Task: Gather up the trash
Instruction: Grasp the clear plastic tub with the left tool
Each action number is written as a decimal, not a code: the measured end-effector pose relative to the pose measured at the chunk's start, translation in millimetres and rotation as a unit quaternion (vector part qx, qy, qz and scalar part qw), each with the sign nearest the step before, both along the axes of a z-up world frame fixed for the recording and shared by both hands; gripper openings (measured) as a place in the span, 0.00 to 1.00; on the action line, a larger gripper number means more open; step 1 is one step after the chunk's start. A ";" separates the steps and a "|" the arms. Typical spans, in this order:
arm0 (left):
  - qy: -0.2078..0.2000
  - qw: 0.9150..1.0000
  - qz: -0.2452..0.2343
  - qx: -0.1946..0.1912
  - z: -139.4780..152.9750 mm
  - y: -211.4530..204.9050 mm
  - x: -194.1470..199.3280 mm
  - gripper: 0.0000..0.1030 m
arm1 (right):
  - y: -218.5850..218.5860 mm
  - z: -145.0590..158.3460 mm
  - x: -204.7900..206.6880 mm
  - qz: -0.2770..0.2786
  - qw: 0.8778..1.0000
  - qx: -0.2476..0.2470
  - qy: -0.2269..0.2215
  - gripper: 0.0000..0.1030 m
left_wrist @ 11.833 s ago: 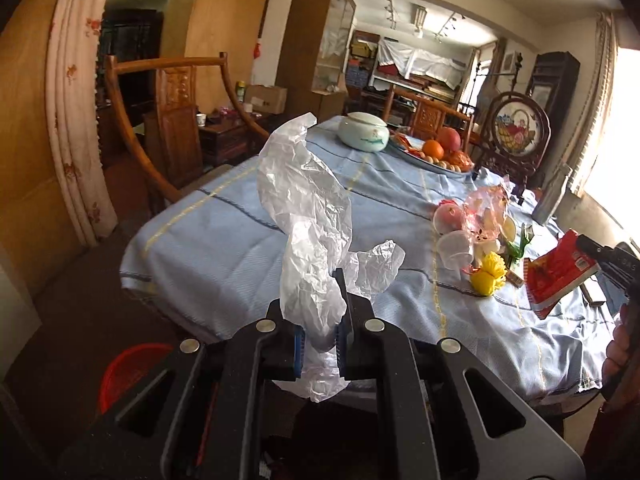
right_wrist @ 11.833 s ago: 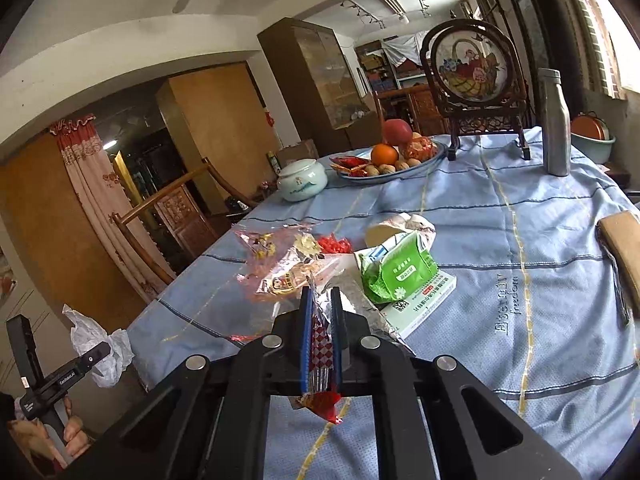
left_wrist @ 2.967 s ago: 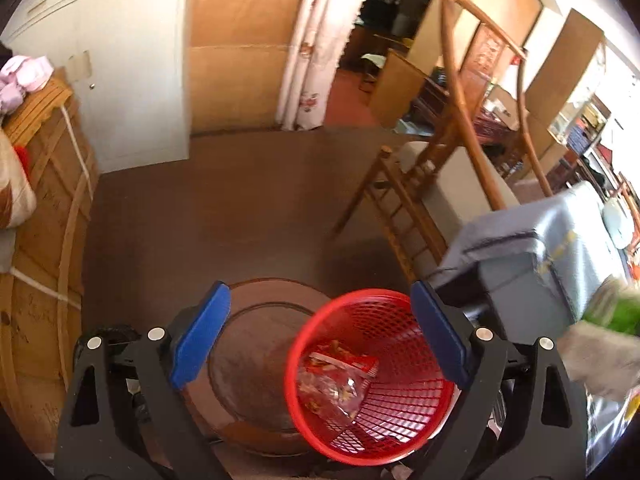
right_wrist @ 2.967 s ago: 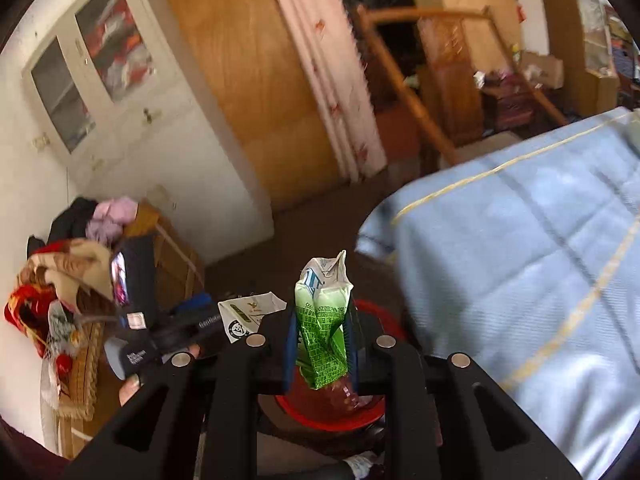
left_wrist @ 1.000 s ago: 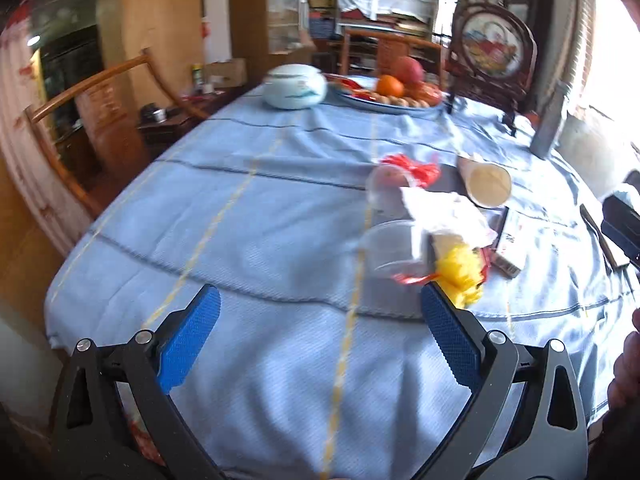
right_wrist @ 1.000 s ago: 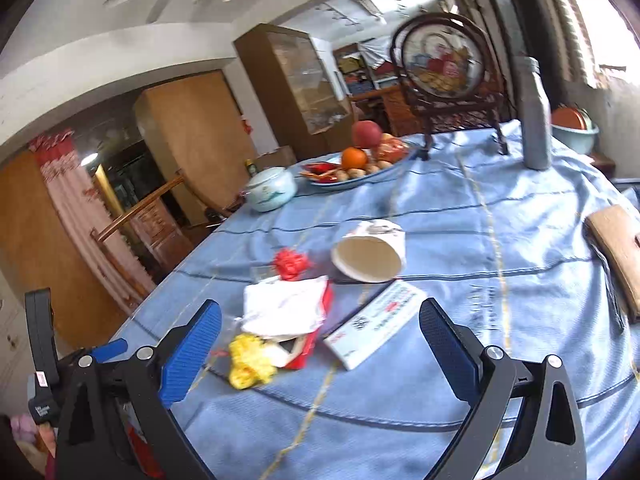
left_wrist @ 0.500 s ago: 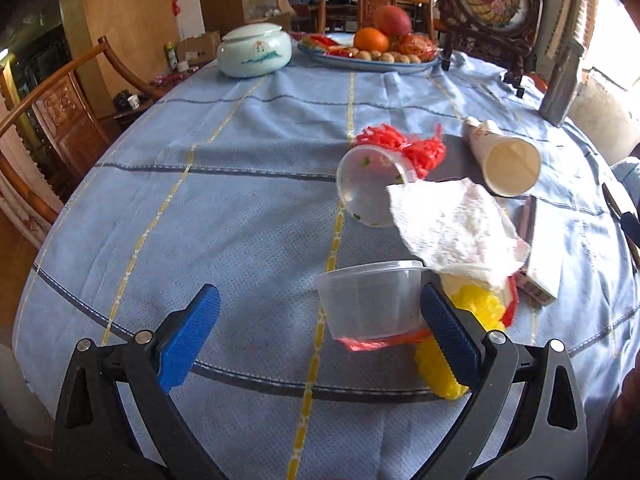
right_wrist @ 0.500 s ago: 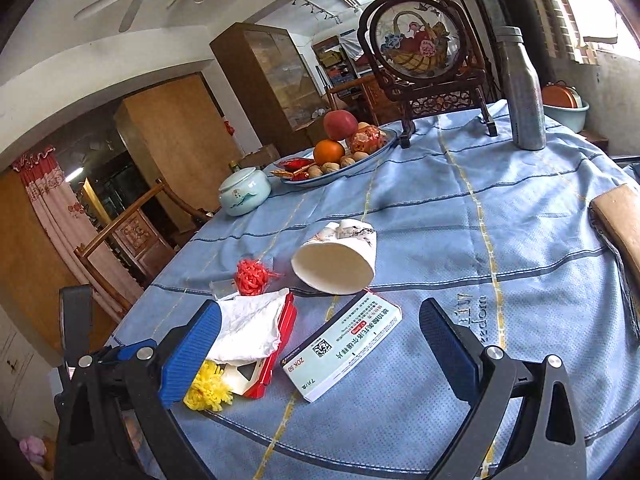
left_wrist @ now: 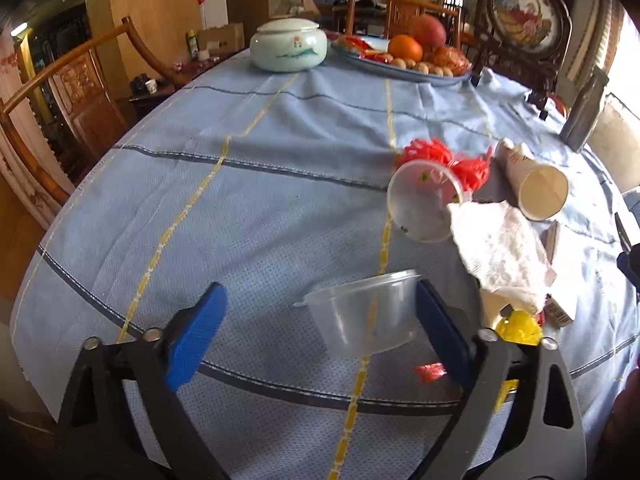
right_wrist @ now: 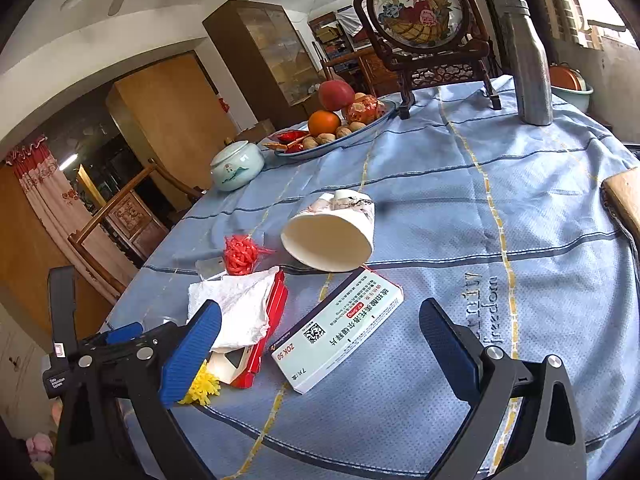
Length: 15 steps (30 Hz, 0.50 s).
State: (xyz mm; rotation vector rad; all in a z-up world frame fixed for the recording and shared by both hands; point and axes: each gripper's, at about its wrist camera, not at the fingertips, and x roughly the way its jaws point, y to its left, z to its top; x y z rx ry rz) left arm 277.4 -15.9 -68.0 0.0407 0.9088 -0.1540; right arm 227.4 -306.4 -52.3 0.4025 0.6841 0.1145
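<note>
A clear plastic tub (left_wrist: 360,316) stands on the blue tablecloth (left_wrist: 200,200) between the jaws of my left gripper (left_wrist: 318,334). Those jaws are closing; the right pad is at the tub's rim, the left pad well clear. Beyond the tub lie a clear lid (left_wrist: 424,204), red netting (left_wrist: 444,160), a crumpled tissue (left_wrist: 504,256) and a tipped paper cup (left_wrist: 532,184). My right gripper (right_wrist: 320,348) is open, with a white medicine box (right_wrist: 336,332) lying between its jaws, untouched. A red packet (right_wrist: 276,312) and yellow scrap (right_wrist: 204,386) sit under the tissue.
At the far end stand a fruit plate (left_wrist: 404,64), a pale lidded jar (left_wrist: 288,48), a framed screen (right_wrist: 420,12) and a metal bottle (right_wrist: 528,64). A wooden chair (left_wrist: 60,92) is beside the table's left edge. A brown pad (right_wrist: 624,200) lies at the right edge.
Both grippers have come lower and closer to the trash. The left jaws have narrowed around the clear tub. The medicine box now lies between the right jaws.
</note>
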 end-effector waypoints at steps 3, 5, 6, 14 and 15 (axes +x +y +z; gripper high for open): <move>0.007 1.000 -0.010 -0.016 -1.0 -0.4 1.5 0.63 | -0.5 -2.1 1.5 0.001 1.000 0.003 0.007 0.95; 0.006 1.000 -0.015 -0.020 -0.7 -1.1 0.4 0.57 | -0.9 -3.2 1.9 0.000 1.000 0.005 0.009 0.95; 0.002 1.000 -0.019 -0.020 0.2 -1.6 -0.8 0.57 | -0.6 -3.4 2.2 0.001 1.000 0.005 0.010 0.95; -0.018 0.999 -0.021 -0.030 5.1 1.0 -5.1 0.57 | 10.6 -8.7 8.0 0.014 0.999 -0.017 0.029 0.95; -0.017 0.999 -0.020 -0.034 5.3 2.2 -5.0 0.57 | 14.5 -8.8 8.6 0.016 0.999 -0.028 0.031 0.95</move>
